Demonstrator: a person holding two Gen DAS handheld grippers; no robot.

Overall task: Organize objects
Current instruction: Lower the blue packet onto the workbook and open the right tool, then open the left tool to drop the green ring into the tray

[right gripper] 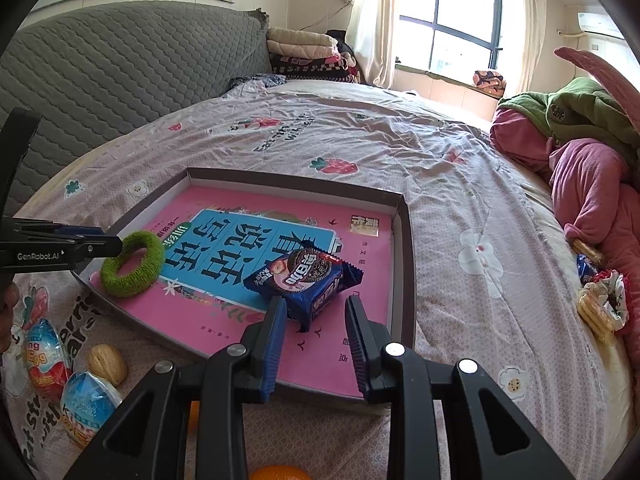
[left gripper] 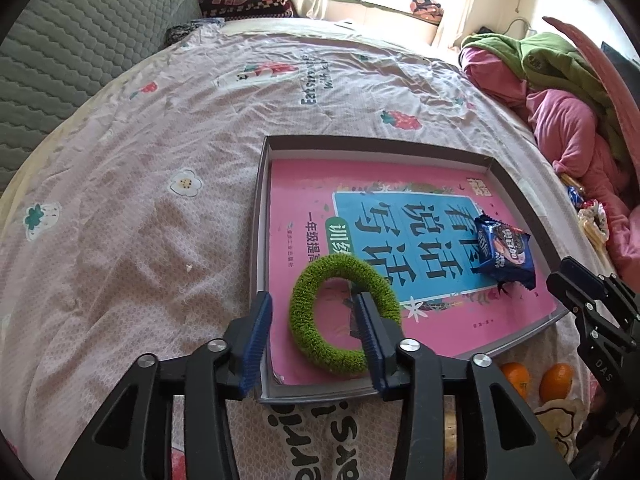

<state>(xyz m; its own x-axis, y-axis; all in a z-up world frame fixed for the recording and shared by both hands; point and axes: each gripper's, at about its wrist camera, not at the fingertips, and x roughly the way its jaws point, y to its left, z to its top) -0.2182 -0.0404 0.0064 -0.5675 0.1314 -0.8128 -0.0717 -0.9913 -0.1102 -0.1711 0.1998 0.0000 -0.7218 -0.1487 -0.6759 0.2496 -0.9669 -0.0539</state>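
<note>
Near edge of bed: your left gripper (left gripper: 316, 328) has its blue-padded fingers spread, one outside the tray wall, the other inside the fuzzy green ring-shaped hair tie (left gripper: 344, 314).
Right gripper (right gripper: 316, 336): fingers spread just short of the dark blue foil biscuit packet (right gripper: 306, 280); you grip nothing.
Tray: shallow grey cardboard box lid (right gripper: 402, 240) on the bed, lined by a pink and blue Chinese workbook (right gripper: 224, 292).
Task things: hair tie lies flat at the tray's near left corner; packet lies mid-tray, its long axis slanting from near right to far left in your right view.
Right view only: two foil-wrapped toy eggs (right gripper: 46, 354), a walnut (right gripper: 107, 364).
Left view only: two oranges (left gripper: 536, 380) beside the tray.
Surface: pale pink strawberry-print bedsheet (left gripper: 140, 208), wrinkled.
Room: grey quilted headboard (right gripper: 120, 76), folded blankets (right gripper: 308, 54), pink and green bedding heap (right gripper: 580, 152), bright curtained window (right gripper: 460, 24).
</note>
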